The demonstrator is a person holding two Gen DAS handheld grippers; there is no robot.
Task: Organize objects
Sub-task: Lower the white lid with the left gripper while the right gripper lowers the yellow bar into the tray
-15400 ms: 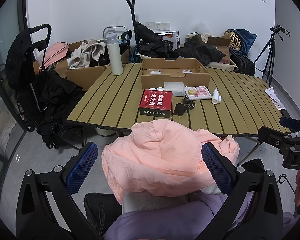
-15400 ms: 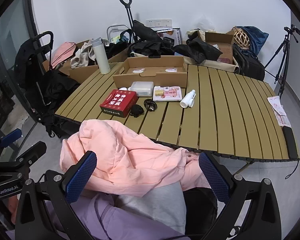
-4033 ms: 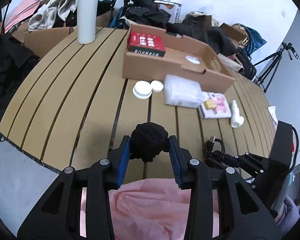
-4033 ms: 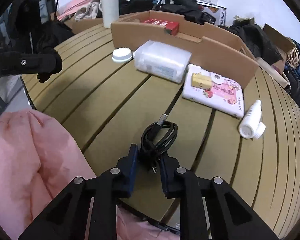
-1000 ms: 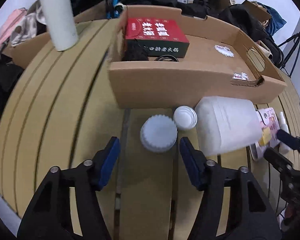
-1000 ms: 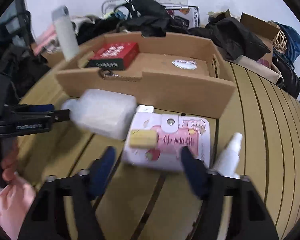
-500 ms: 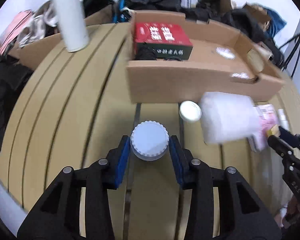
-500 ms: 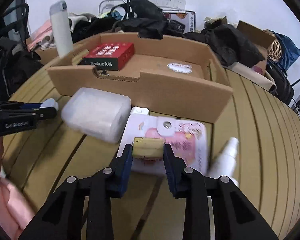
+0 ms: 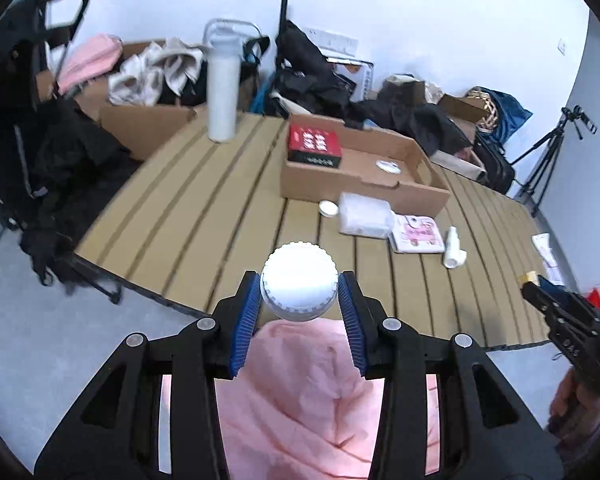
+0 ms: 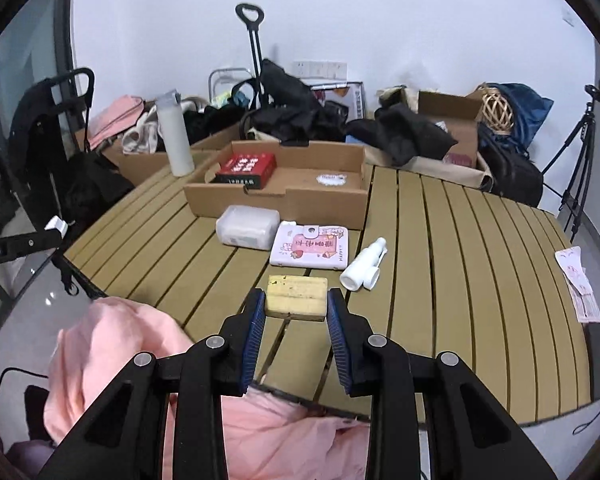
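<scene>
My left gripper (image 9: 299, 304) is shut on a round white jar (image 9: 299, 287) and holds it in the air before the table's near edge. My right gripper (image 10: 296, 312) is shut on a small yellow block (image 10: 297, 297), lifted above the near table slats. The open cardboard box (image 9: 360, 178) (image 10: 278, 196) stands on the table and holds a red box (image 9: 314, 145) (image 10: 246, 167). In front of it lie a translucent plastic case (image 10: 248, 227), a pink pouch (image 10: 309, 246), a small white spray bottle (image 10: 363, 269) and a small white lid (image 9: 328, 208).
A tall white flask (image 9: 221, 98) stands at the table's far left. A pink jacket (image 9: 320, 396) lies below both grippers. Bags, clothes and cardboard boxes crowd the back wall. A tripod (image 10: 580, 160) stands at the right. Papers (image 10: 578, 280) lie on the table's right edge.
Both grippers have lifted and pulled back from the table. The left one took the white jar up with it; the right one took the yellow block off the pink pouch.
</scene>
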